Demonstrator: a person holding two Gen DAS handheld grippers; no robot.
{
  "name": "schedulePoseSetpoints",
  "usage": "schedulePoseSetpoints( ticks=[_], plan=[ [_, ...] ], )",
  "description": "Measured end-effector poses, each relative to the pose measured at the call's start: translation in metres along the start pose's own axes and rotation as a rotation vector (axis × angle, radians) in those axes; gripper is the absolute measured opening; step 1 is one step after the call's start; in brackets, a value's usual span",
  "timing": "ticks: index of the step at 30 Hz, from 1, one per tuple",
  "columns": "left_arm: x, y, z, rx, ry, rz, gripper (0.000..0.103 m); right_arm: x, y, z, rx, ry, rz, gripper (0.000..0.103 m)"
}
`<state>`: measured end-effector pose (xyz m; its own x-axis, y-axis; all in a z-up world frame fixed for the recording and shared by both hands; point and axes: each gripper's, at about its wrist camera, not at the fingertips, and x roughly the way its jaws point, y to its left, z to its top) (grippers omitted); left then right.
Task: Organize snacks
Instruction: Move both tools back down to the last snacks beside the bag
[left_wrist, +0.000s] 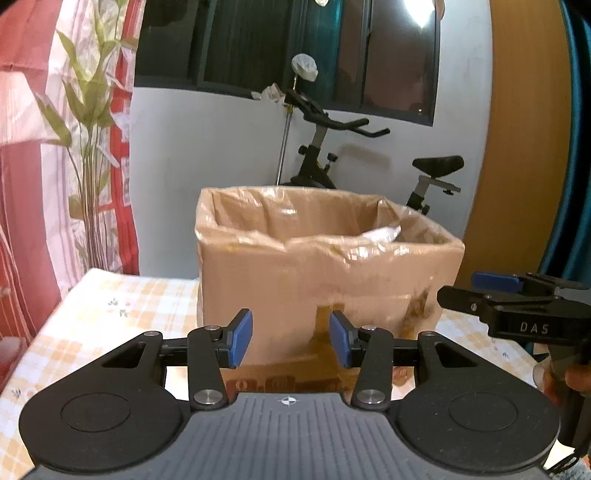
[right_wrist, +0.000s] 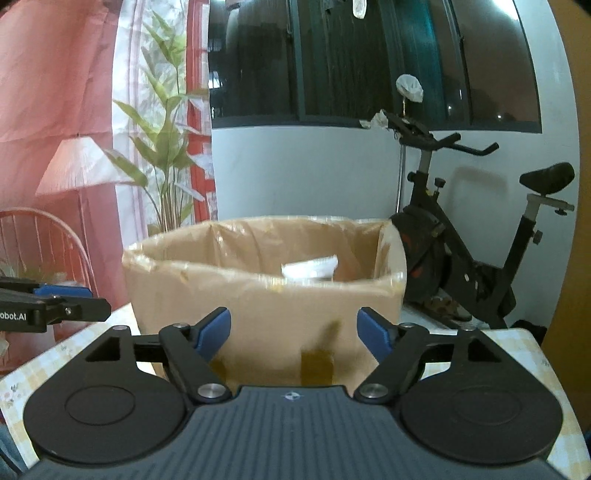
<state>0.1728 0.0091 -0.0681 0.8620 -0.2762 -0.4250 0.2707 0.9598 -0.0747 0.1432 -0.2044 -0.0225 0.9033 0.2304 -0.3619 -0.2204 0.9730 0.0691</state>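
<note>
An open cardboard box (left_wrist: 325, 273) lined with clear plastic stands on the checkered table; it also shows in the right wrist view (right_wrist: 266, 295). A white snack packet (right_wrist: 310, 269) pokes up inside it, also seen in the left wrist view (left_wrist: 382, 234). My left gripper (left_wrist: 291, 341) is open and empty, in front of the box's near wall. My right gripper (right_wrist: 293, 334) is open and empty, also facing the box. Each gripper shows from the side in the other's view: the right gripper (left_wrist: 480, 286) and the left gripper (right_wrist: 88, 299).
The table has a yellow checkered cloth (left_wrist: 110, 314). Behind it stand an exercise bike (right_wrist: 472, 236), a potted plant (right_wrist: 162, 147), a red curtain (left_wrist: 22, 147) and a dark window (right_wrist: 369, 59). A wicker chair (right_wrist: 44, 236) is at the left.
</note>
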Motion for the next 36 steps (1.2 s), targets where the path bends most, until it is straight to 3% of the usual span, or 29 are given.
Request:
schedulePoseSetpoints(
  ticks=[18,36],
  plan=[
    [0.030,-0.002,-0.056,-0.024,0.167,0.008,0.048,0.006,-0.010,-0.060,0.080,0.203,-0.023,0.082],
    [0.041,-0.003,-0.076,-0.059,0.238,0.017,0.048,0.018,-0.007,-0.094,0.042,0.317,-0.031,0.084]
  ],
)
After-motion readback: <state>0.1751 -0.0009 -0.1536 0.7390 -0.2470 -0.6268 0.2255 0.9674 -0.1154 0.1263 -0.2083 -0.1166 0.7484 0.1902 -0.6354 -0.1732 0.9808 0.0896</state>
